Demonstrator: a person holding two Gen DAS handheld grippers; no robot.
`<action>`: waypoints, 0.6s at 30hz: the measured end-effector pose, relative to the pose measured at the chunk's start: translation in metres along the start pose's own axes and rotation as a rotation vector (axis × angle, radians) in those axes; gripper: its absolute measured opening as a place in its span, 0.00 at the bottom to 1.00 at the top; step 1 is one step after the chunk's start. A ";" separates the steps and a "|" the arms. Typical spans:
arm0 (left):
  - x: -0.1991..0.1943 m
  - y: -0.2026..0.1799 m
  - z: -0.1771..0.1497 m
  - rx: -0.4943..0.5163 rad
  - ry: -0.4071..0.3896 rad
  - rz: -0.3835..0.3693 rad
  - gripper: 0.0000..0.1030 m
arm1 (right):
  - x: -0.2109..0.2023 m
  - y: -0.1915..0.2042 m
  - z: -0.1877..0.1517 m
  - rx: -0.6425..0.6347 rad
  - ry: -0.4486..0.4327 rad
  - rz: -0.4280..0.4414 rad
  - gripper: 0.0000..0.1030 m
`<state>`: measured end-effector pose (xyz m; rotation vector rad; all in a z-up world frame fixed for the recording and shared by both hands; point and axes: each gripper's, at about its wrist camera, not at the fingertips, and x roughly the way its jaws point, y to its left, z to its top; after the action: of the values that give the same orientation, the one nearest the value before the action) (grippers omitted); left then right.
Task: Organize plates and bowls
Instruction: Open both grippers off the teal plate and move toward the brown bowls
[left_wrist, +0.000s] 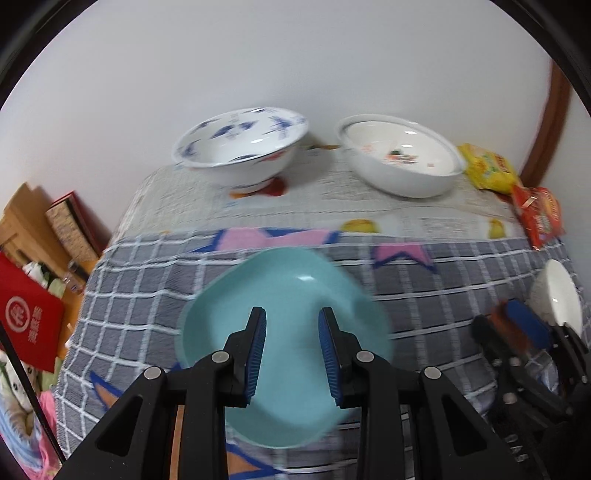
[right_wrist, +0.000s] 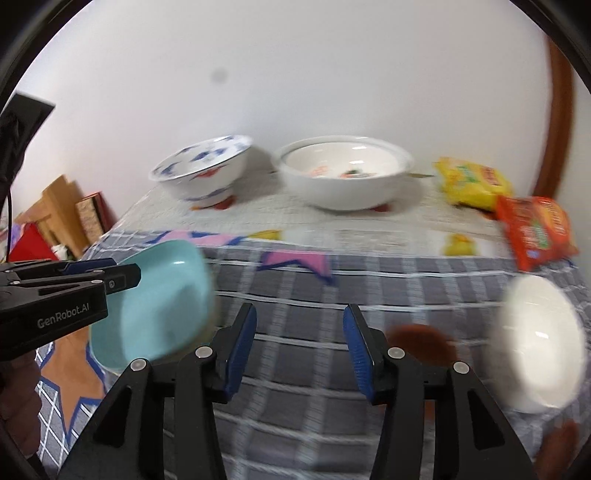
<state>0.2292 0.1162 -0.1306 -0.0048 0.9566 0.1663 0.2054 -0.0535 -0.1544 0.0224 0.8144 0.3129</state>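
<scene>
On the side of my left claw (right_wrist: 122, 277), at the left edge of the right wrist view, I read "GenRobot.AI" in pale letters on the black body. At the left edge of the left wrist view, a red box (left_wrist: 31, 325) bears a white round emblem and white characters too blurred to read. The print on the snack packets is smeared.

Bright, even light; motion blur.

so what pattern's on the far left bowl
Blue painted marks on white, clearest in the left wrist view.
</scene>
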 end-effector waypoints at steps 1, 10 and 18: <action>-0.001 -0.009 0.000 0.011 -0.003 -0.014 0.27 | -0.008 -0.009 0.000 0.004 -0.013 -0.022 0.47; -0.001 -0.089 -0.004 0.115 0.011 -0.146 0.31 | -0.083 -0.119 -0.025 0.132 -0.030 -0.212 0.65; 0.013 -0.138 -0.015 0.184 0.053 -0.217 0.37 | -0.120 -0.190 -0.074 0.253 0.010 -0.327 0.65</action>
<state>0.2437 -0.0194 -0.1592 0.0571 1.0141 -0.1227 0.1263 -0.2761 -0.1464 0.1229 0.8486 -0.0993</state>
